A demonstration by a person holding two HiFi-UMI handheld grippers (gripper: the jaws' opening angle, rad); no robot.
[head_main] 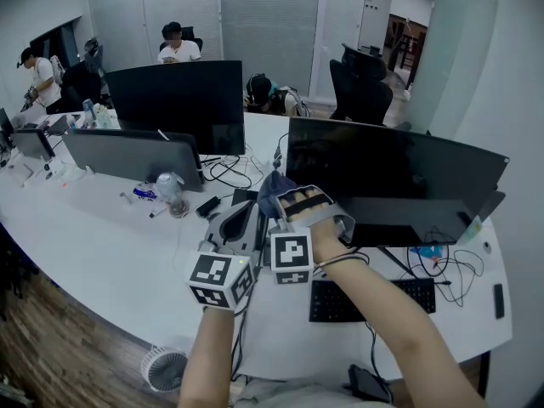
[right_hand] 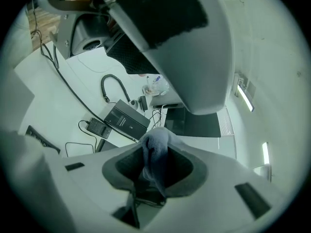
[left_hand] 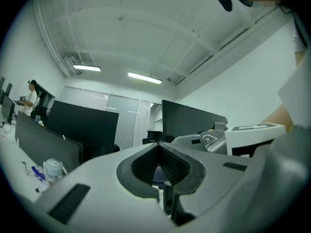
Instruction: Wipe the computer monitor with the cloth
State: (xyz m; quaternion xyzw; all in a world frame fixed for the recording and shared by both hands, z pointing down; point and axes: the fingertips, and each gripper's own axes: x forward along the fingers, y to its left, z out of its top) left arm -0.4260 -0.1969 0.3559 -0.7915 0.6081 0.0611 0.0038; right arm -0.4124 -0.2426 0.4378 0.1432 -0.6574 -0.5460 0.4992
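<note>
The wide black monitor (head_main: 391, 177) stands on the white desk (head_main: 127, 253) at the right, its screen dark. My right gripper (head_main: 274, 195) is just off the screen's left edge and is shut on a grey-blue cloth (head_main: 270, 185). In the right gripper view the cloth (right_hand: 154, 152) bulges out from between the jaws. My left gripper (head_main: 246, 217) is close beside the right one, on its left. Its jaws are shut with nothing between them in the left gripper view (left_hand: 158, 152). That view also shows the monitor (left_hand: 189, 120) ahead.
A black keyboard (head_main: 370, 300) and loose cables (head_main: 433, 262) lie under the monitor. More monitors (head_main: 178, 100) stand to the left, with a bottle (head_main: 170, 189) and a black box (right_hand: 125, 120) near them. A small fan (head_main: 163, 368) sits on the floor. Two people and office chairs (head_main: 361, 87) are further back.
</note>
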